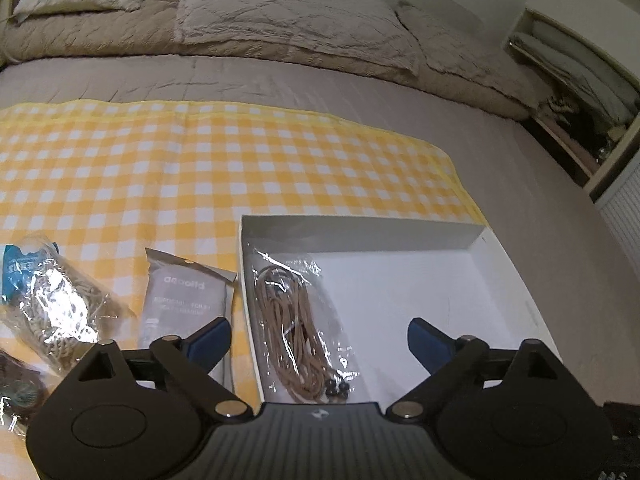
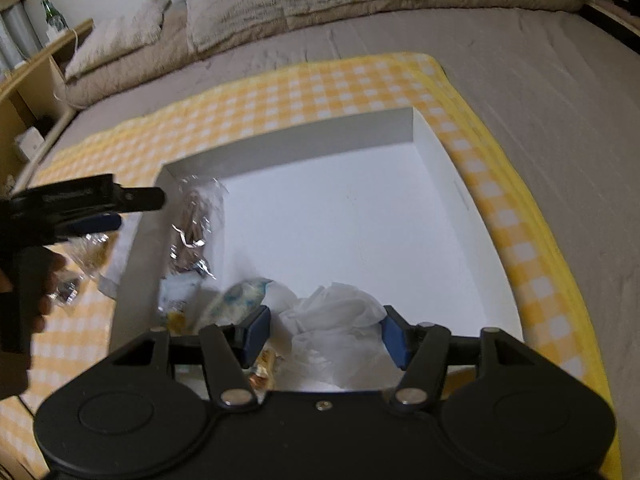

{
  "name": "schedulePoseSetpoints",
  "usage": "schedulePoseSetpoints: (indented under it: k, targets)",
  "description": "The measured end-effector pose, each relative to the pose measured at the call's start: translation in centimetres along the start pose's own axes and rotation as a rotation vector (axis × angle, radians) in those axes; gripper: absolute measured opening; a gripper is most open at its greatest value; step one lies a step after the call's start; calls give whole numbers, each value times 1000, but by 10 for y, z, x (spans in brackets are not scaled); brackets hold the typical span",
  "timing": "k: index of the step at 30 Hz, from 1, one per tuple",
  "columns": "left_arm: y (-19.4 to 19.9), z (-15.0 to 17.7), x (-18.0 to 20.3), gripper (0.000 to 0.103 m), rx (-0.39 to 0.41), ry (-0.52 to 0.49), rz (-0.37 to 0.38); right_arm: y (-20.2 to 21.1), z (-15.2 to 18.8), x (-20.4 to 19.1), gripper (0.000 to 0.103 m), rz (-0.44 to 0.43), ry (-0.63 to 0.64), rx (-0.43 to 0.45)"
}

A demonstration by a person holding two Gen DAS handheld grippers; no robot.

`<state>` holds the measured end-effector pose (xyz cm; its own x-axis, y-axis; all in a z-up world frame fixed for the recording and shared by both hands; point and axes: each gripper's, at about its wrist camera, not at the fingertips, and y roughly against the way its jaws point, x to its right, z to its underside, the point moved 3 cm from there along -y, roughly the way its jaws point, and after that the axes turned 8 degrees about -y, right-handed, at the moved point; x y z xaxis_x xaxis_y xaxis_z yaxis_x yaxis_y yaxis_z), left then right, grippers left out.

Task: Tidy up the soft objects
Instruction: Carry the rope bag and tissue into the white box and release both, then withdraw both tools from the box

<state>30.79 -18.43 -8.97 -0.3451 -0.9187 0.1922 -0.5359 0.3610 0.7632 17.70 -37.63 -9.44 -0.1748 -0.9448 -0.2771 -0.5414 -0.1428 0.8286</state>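
Note:
In the left wrist view my left gripper [image 1: 320, 338] stands wide open over the left end of a white cardboard box [image 1: 400, 236]. A clear bag of brown cord [image 1: 296, 328] lies on the box floor below it, untouched by the pads. In the right wrist view my right gripper [image 2: 325, 334] is over the near end of the box [image 2: 288, 140], its blue pads closed on a crumpled white soft bag [image 2: 332, 312]. A blue-and-white packet [image 2: 240, 300] and the cord bag [image 2: 192, 224] lie in the box to its left. The left gripper [image 2: 124, 210] shows at the left edge.
The box rests on a yellow checked cloth [image 1: 200, 168] spread over a grey bed. Left of the box lie a grey pouch [image 1: 180, 304] and a clear bag of beige rope [image 1: 52, 304]. Pillows [image 1: 280, 12] line the far side. A wooden shelf with a green bottle [image 2: 52, 16] stands beside the bed.

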Motion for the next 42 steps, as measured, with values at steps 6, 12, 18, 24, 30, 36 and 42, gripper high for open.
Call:
schedulePoseSetpoints:
  k: [6, 12, 18, 24, 30, 36, 42]
  targets:
    - [7, 14, 5, 97, -38, -64, 0, -15, 6, 3, 62, 25, 7, -51]
    - [13, 25, 7, 100, -69, -121, -16, -16, 9, -2, 89, 47, 44, -44]
    - [17, 31, 9, 102, -85, -141, -15, -13, 9, -1, 97, 53, 37, -44]
    - [26, 32, 10, 103, -76, -158, -23, -6, 9, 3, 103, 65, 24, -28]
    - [41, 31, 14, 103, -50, -188, -55, 13, 7, 5, 103, 42, 4, 36]
    - [55, 34, 16, 103, -35, -202, -64, 27, 5, 7, 103, 44, -16, 93]
    - [71, 37, 10, 103, -20, -201, -70, 44, 4, -3, 103, 45, 22, 175]
